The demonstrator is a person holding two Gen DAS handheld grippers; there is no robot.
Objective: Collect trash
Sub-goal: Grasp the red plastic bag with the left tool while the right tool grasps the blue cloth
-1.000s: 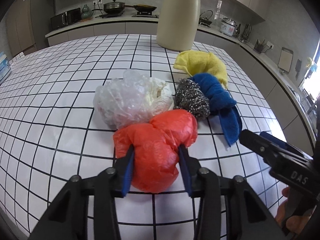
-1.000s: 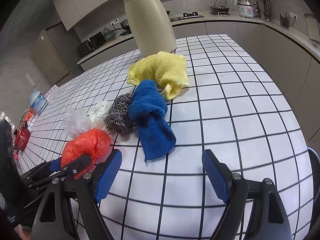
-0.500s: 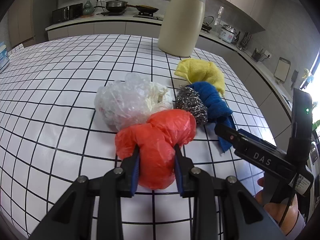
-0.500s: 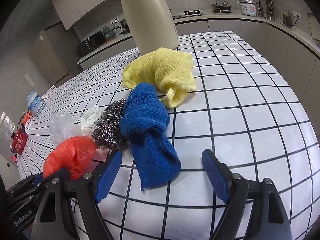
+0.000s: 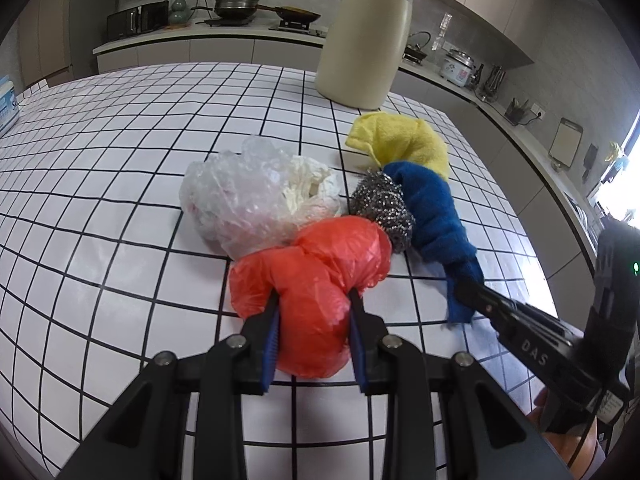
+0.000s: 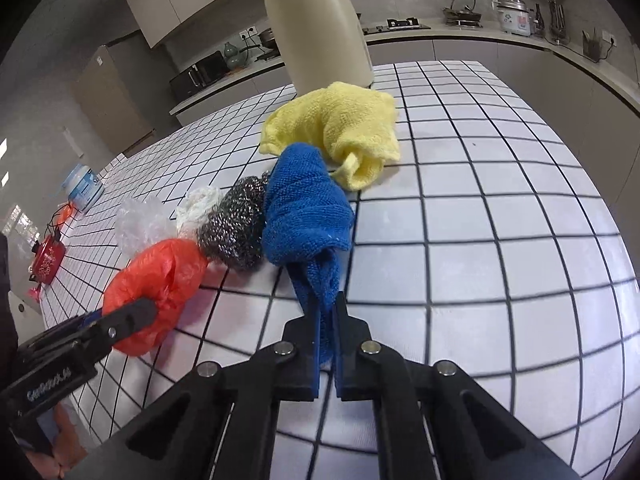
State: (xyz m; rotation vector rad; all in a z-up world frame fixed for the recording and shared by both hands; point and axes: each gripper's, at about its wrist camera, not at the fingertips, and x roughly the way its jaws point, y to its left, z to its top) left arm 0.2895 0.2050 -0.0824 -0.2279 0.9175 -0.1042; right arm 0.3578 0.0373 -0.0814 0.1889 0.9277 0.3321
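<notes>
My left gripper (image 5: 314,308) is shut on a crumpled red plastic bag (image 5: 316,280) that rests on the white tiled table (image 5: 100,168); the bag also shows in the right wrist view (image 6: 156,280). My right gripper (image 6: 329,312) is shut on the near end of a blue cloth (image 6: 304,212), also seen in the left wrist view (image 5: 432,208). A clear plastic bag (image 5: 240,196) with white wrapping lies behind the red bag. A steel scouring ball (image 5: 382,204) sits between the bags and the blue cloth. A yellow cloth (image 5: 400,144) lies beyond.
A tall cream jug (image 5: 368,36) stands at the table's far side. A blue-lidded tub (image 6: 84,188) and a small red object (image 6: 48,260) sit far left. The table edge (image 6: 600,184) curves away on the right; kitchen counters lie beyond.
My right gripper moved forward and shut on the blue cloth's end. My left gripper closed tighter on the red bag.
</notes>
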